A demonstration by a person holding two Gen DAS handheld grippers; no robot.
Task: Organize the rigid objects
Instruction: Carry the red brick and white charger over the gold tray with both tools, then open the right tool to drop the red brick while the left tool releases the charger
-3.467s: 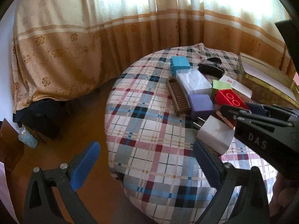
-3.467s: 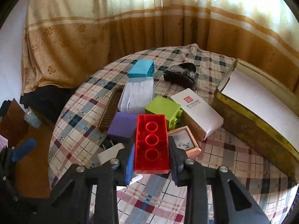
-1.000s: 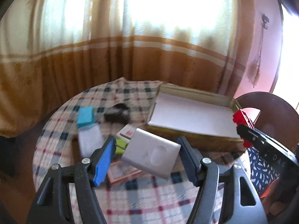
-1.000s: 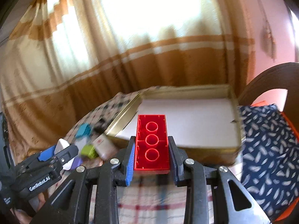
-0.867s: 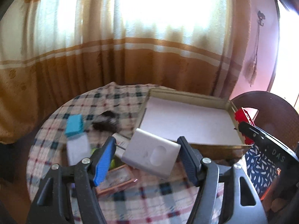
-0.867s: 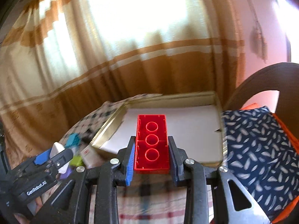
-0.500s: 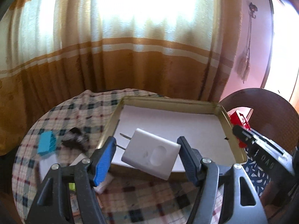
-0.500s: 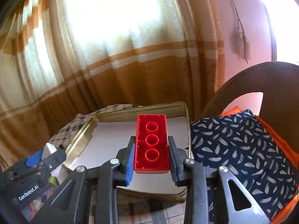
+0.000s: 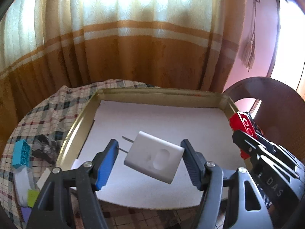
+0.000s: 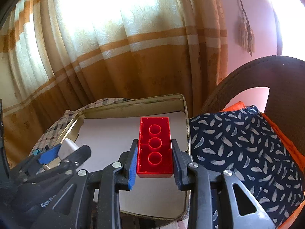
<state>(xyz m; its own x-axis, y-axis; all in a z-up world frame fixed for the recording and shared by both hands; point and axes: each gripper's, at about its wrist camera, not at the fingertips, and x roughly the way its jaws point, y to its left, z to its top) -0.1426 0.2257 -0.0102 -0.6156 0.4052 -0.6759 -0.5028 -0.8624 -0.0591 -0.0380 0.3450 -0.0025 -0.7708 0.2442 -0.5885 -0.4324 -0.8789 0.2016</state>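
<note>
My left gripper (image 9: 149, 157) is shut on a white plug adapter (image 9: 153, 162), held tilted above the white floor of a gold tin tray (image 9: 152, 92). My right gripper (image 10: 154, 162) is shut on a red toy brick (image 10: 154, 145), studs hollow side up, over the right part of the same tray (image 10: 133, 102). The red brick (image 9: 242, 123) and right gripper also show at the right in the left wrist view. The left gripper and adapter (image 10: 67, 145) show at the left in the right wrist view.
On the plaid tablecloth (image 9: 47, 114) left of the tray lie a cyan brick (image 9: 21, 153), a dark crumpled object (image 9: 46, 148), a white box (image 9: 22, 185) and a green brick (image 9: 32, 195). A chair with a patterned navy cushion (image 10: 238, 152) stands right of the tray. Curtains hang behind.
Both grippers have moved right from the object pile to over the tray, carrying the adapter and the red brick. The tray now fills the view below them.
</note>
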